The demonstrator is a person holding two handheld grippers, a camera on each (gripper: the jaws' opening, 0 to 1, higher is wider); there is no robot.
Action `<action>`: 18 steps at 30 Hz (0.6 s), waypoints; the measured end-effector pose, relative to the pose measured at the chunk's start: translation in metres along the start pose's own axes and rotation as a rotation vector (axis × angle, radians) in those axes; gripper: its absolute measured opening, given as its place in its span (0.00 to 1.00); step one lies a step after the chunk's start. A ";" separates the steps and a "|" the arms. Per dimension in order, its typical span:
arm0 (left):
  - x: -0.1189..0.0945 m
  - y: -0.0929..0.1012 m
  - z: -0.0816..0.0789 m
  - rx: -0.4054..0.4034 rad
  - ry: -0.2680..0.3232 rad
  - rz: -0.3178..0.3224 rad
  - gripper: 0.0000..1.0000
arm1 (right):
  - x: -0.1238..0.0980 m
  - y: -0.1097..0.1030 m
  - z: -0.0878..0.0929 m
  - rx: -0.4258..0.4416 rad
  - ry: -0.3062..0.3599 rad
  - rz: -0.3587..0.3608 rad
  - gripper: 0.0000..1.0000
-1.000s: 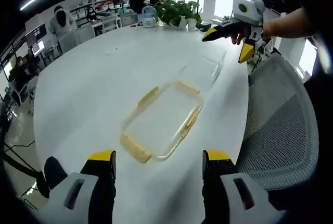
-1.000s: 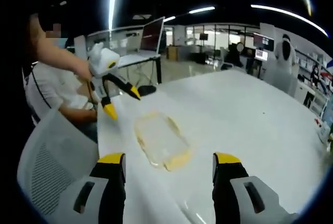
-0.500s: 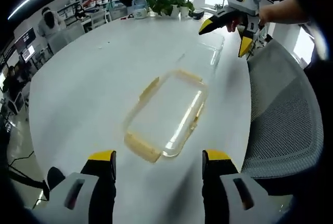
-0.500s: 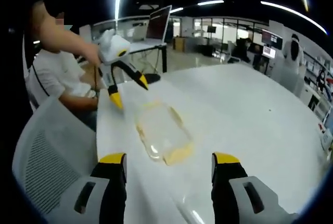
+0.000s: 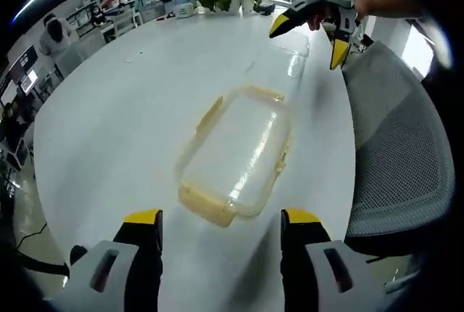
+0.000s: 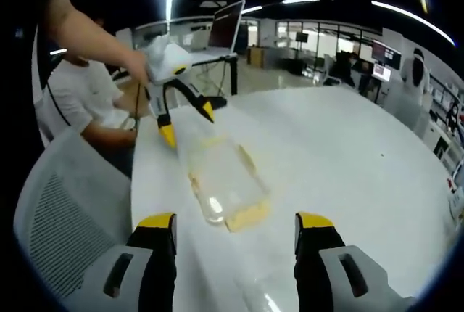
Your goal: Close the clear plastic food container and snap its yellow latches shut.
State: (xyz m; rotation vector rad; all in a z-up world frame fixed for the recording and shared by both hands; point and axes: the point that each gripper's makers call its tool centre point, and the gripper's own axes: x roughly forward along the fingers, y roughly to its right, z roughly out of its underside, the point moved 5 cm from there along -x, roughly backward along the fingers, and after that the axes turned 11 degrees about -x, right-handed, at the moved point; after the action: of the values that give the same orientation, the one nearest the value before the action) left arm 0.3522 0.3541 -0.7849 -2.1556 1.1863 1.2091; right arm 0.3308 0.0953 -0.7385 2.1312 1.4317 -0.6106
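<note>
**A:** Clear plastic is lying flat in the middle of the white tabletop (image 5: 109,123). That is the food container (image 5: 235,152), with its yellow latches (image 5: 206,212) folded outward along the edges. Why is it sitting so near the rim on the chair side?

**B:** Probably so that both arms are reaching it easily from the mesh chair (image 5: 395,145). Nothing is touching it. The latches are splaying open, so no snapping is done yet.

**A:** And the left hand-held gripper (image 5: 221,219)?

**B:** Its jaws are standing apart, framing the container's near end from above and holding nothing. It appears to be lining up over the short side.

**A:** What is the right hand-held gripper (image 5: 305,48) doing at the far end?

**B:** It is hovering with its jaws spread too, also empty, just over a second clear piece (image 5: 291,42) that is resting on the tabletop beyond the container. Whether that piece is the lid or the base is hard to tell through the glare.

**A:** So the person is likely going for that piece first?

**B:** That is the likely reading, since the two parts are lying apart and need joining before any latch is closing.
</note>
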 end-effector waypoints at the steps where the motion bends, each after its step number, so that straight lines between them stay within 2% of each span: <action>1: 0.000 -0.001 0.000 0.009 -0.005 0.003 0.65 | 0.001 0.000 0.000 -0.003 -0.004 -0.003 0.66; 18: 0.012 -0.011 -0.005 0.090 -0.059 0.026 0.62 | 0.013 0.003 0.008 -0.046 -0.047 -0.043 0.65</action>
State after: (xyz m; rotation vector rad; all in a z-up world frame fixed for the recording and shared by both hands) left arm 0.3668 0.3514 -0.7928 -2.0316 1.2232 1.1984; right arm 0.3376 0.0984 -0.7522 2.0422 1.4554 -0.6328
